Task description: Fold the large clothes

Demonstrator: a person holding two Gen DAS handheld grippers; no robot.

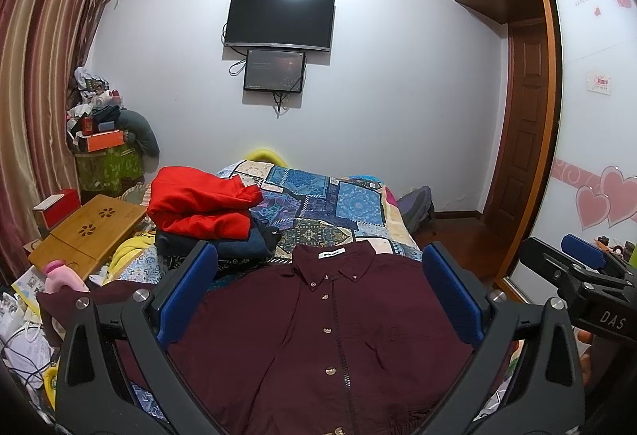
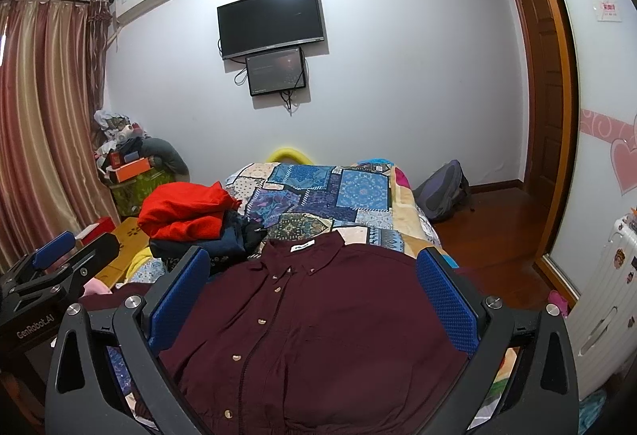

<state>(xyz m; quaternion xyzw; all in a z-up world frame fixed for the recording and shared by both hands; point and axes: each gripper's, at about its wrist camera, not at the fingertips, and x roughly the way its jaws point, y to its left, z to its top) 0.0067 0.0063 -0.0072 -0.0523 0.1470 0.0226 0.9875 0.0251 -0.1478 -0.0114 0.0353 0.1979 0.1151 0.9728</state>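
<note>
A dark maroon button-up shirt (image 1: 318, 331) lies spread flat, front up, collar away from me, on the patchwork bed cover (image 1: 318, 204). It also fills the lower middle of the right wrist view (image 2: 310, 327). My left gripper (image 1: 318, 295) is open and empty, held above the shirt's chest. My right gripper (image 2: 314, 295) is open and empty too, held above the shirt. The right gripper shows at the right edge of the left wrist view (image 1: 585, 268). The left gripper shows at the left edge of the right wrist view (image 2: 59, 260).
A pile of folded clothes, red (image 1: 203, 204) on dark blue, sits on the bed's left side. A bamboo lap table (image 1: 87, 232) and clutter stand left of the bed. A backpack (image 2: 442, 192) lies on the wooden floor at right. A white suitcase (image 2: 601, 299) stands far right.
</note>
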